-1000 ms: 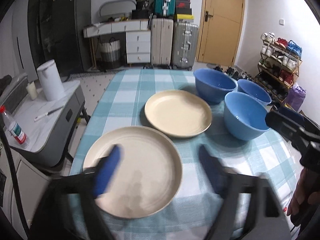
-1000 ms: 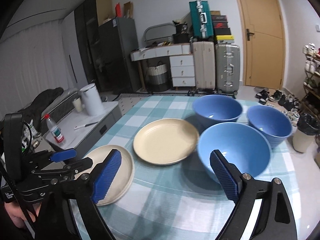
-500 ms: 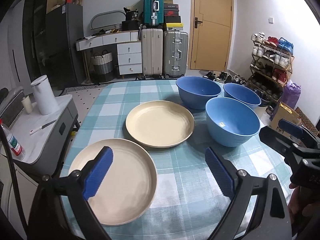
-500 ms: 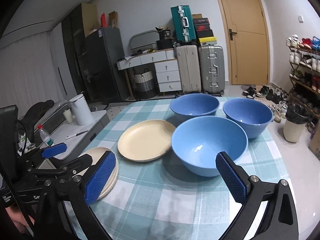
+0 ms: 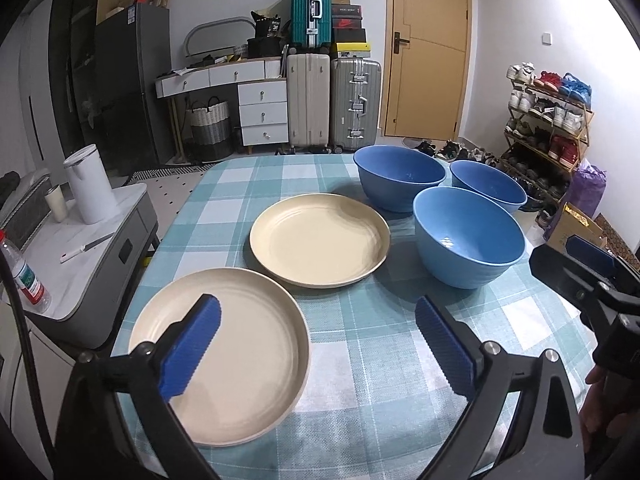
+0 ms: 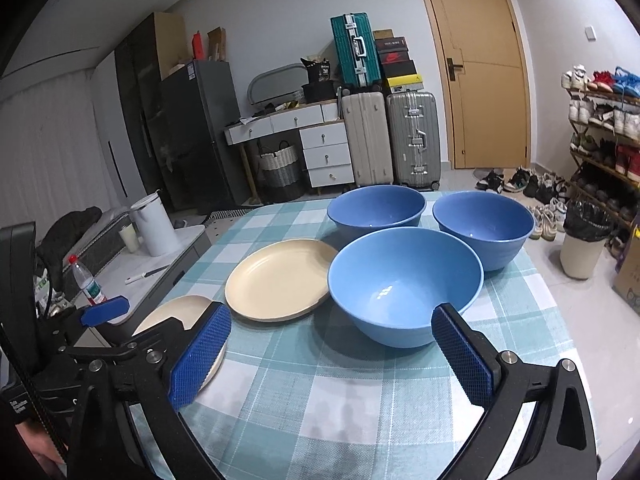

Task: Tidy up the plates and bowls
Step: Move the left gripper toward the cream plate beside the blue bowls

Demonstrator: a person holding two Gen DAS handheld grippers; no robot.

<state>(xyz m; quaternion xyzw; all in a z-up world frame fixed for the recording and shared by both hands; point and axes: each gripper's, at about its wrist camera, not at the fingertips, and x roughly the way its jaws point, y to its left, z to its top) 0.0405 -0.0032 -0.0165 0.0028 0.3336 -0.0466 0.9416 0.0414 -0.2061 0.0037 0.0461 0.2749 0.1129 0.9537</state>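
Nearest to the left wrist camera, the left claw [image 5: 316, 344] hangs low over the front of the worktop [image 5: 372, 364] with its blue-padded fingers [image 5: 190, 344] spread wide and nothing between them. One finger sits above the near plate [image 5: 240, 360], a cream dish lying flat on the checked cloth at the worktop's front left corner. Just behind that near plate, almost touching its rim, lies the far plate [image 5: 320, 238], also cream and flat, around the middle of the cloth.

Seen from the right wrist camera, the right claw [image 6: 330, 354] is likewise spread wide and empty, hovering above the cloth in front of the front bowl [image 6: 404, 280]. That blue bowl stands upright just to the right of the far plate [image 6: 280, 278], very close to its rim. Behind the front bowl stand two more blue bowls, side by side: the back left bowl [image 6: 376, 206] directly behind the far plate's right edge, and the back right bowl [image 6: 484, 224] near the worktop's right edge. All three bowls look close together; whether they touch is unclear.

Left of the near plate, off the worktop, a low grey cabinet [image 5: 96, 248] carries a white kettle [image 5: 90, 184] and a water bottle [image 5: 26, 278].
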